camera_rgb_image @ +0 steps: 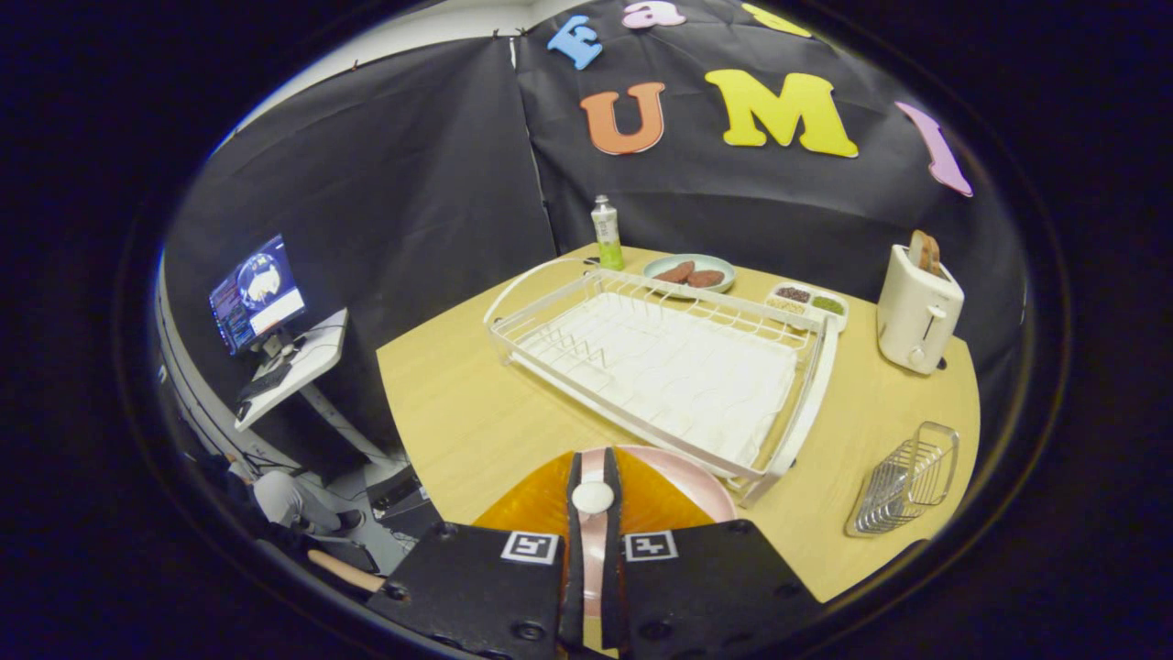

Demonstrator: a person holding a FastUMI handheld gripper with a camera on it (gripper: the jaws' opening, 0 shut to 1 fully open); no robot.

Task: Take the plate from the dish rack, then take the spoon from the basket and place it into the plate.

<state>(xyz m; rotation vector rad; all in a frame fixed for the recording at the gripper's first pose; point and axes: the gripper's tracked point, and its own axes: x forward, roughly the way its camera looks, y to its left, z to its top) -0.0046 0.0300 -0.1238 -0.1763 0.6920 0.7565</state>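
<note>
gripper (593,500): 2 fingers clamped on spoon (593,497) | over pink plate (696,477) at table's (458,412) near edge | dish rack (660,367) beyond

No legible text, brand or number was found; the bottle (605,233) at the table's (458,412) far edge bore a label (unreadable).

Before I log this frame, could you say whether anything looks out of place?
The wire basket right of the dish rack seems tipped onto its side. The jaws pinch what looks like the spoon over the pink plate.
</note>
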